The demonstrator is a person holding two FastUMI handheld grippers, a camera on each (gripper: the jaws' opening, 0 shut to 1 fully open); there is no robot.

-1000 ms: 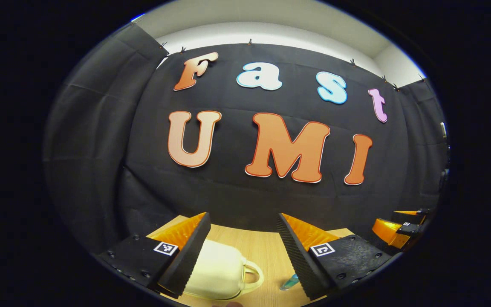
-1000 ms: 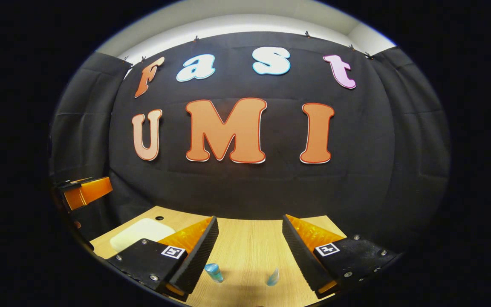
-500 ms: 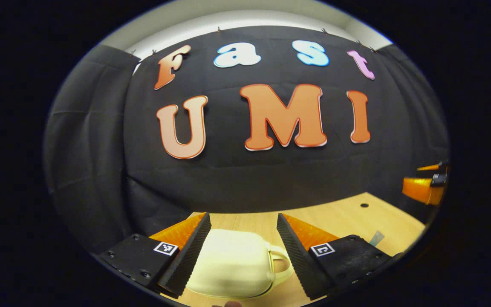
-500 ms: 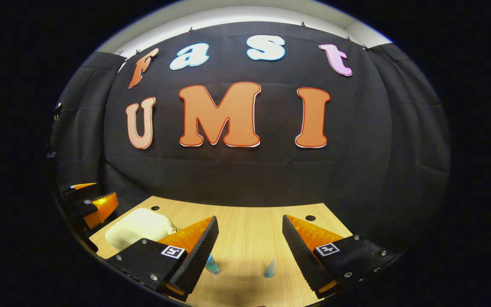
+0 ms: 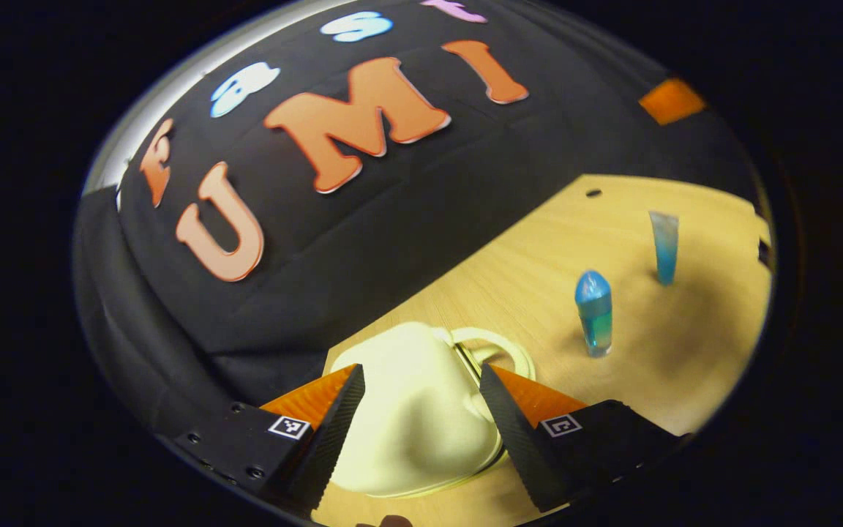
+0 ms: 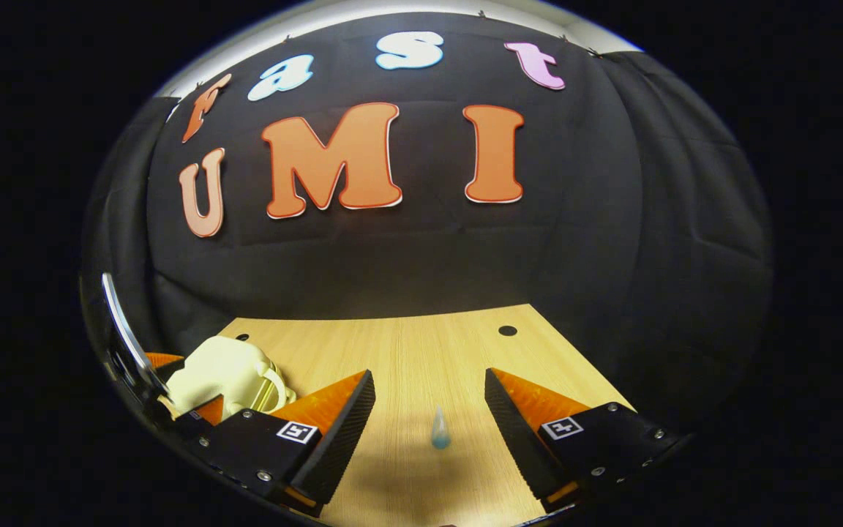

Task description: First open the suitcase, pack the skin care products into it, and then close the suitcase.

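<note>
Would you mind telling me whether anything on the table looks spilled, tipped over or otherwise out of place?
Nothing stands out. The cream suitcase lies closed on the wooden table, and the blue bottle and blue tube both stand upright beside it, with no spill visible.

The cream hard-shell suitcase lies on the light wooden table between and just ahead of the left gripper's fingers. Ahead to its right stand a blue rounded-cap bottle and, farther off, a blue squeeze tube.
</note>
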